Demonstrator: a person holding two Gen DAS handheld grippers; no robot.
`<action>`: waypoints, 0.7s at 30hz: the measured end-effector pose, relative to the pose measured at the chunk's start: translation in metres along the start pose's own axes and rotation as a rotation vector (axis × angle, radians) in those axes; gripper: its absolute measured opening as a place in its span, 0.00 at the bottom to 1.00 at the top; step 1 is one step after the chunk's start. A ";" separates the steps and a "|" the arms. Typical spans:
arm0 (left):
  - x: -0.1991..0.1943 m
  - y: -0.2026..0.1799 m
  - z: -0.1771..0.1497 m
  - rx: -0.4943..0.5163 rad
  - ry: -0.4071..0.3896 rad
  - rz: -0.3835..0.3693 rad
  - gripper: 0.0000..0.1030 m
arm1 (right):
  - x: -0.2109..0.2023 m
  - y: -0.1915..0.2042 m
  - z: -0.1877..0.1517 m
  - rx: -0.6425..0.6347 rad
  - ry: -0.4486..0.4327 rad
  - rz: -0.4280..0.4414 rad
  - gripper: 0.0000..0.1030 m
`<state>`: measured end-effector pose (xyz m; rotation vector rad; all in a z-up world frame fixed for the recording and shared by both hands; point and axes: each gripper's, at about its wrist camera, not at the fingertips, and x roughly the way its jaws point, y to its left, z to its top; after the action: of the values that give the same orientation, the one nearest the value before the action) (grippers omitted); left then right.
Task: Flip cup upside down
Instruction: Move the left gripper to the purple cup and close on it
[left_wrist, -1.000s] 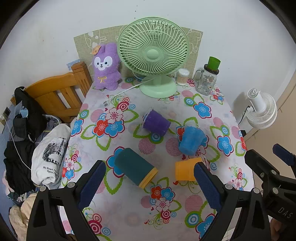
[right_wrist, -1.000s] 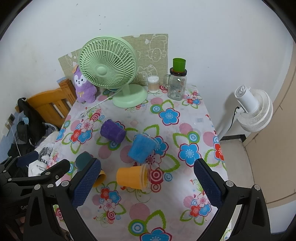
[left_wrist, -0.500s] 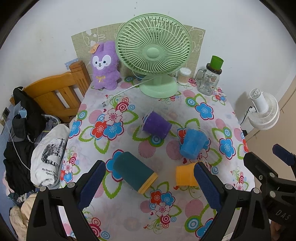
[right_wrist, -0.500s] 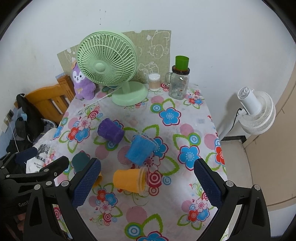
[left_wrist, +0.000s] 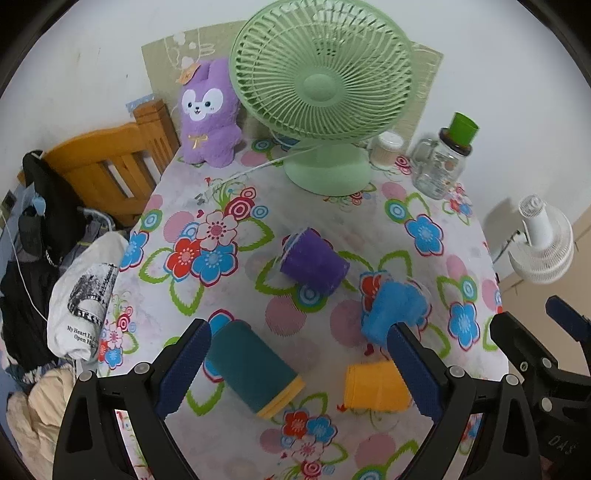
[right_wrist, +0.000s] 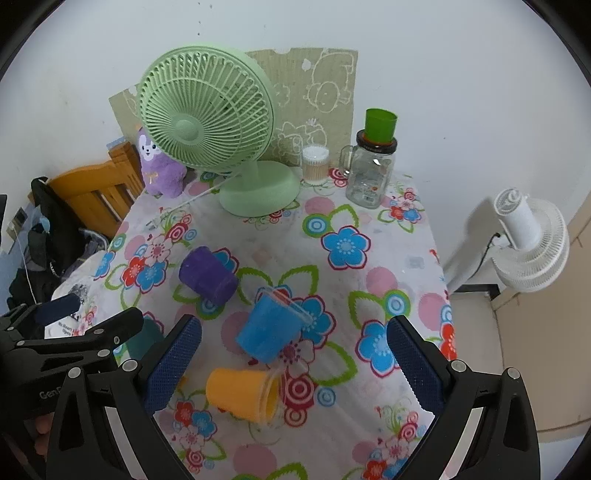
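Observation:
Several cups lie on their sides on the flowered tablecloth (left_wrist: 229, 280): a teal cup with a yellow rim (left_wrist: 255, 371), an orange cup (left_wrist: 373, 384) (right_wrist: 242, 393), a blue cup (left_wrist: 393, 312) (right_wrist: 271, 328) and a purple cup (left_wrist: 314, 260) (right_wrist: 207, 275). My left gripper (left_wrist: 299, 369) is open above the teal and orange cups and holds nothing. My right gripper (right_wrist: 293, 363) is open above the orange and blue cups and holds nothing. The teal cup (right_wrist: 146, 338) is mostly hidden behind the left gripper in the right wrist view.
A green table fan (left_wrist: 321, 85) (right_wrist: 207, 114), a purple plush toy (left_wrist: 208, 114), a glass jar with a green cup on top (right_wrist: 373, 162) and a cotton swab pot (right_wrist: 315, 164) stand at the back. A wooden chair (left_wrist: 110, 170) is left, a white fan (right_wrist: 528, 240) right.
Both grippers have moved forward and down toward the cups, which now look larger. Both stay open. The cups have not moved.

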<state>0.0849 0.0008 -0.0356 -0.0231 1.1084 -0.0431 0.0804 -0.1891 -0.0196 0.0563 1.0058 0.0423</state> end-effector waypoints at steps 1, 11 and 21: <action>0.005 0.000 0.002 -0.010 0.005 0.004 0.94 | 0.004 -0.001 0.002 -0.002 0.004 0.003 0.98; 0.066 0.001 0.027 -0.138 0.086 0.013 0.94 | 0.067 -0.015 0.028 -0.009 0.069 0.042 0.98; 0.120 0.006 0.038 -0.250 0.158 0.029 0.94 | 0.123 -0.025 0.044 0.033 0.118 0.066 0.98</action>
<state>0.1722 0.0011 -0.1267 -0.2304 1.2665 0.1221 0.1833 -0.2072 -0.1016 0.1181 1.1227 0.0898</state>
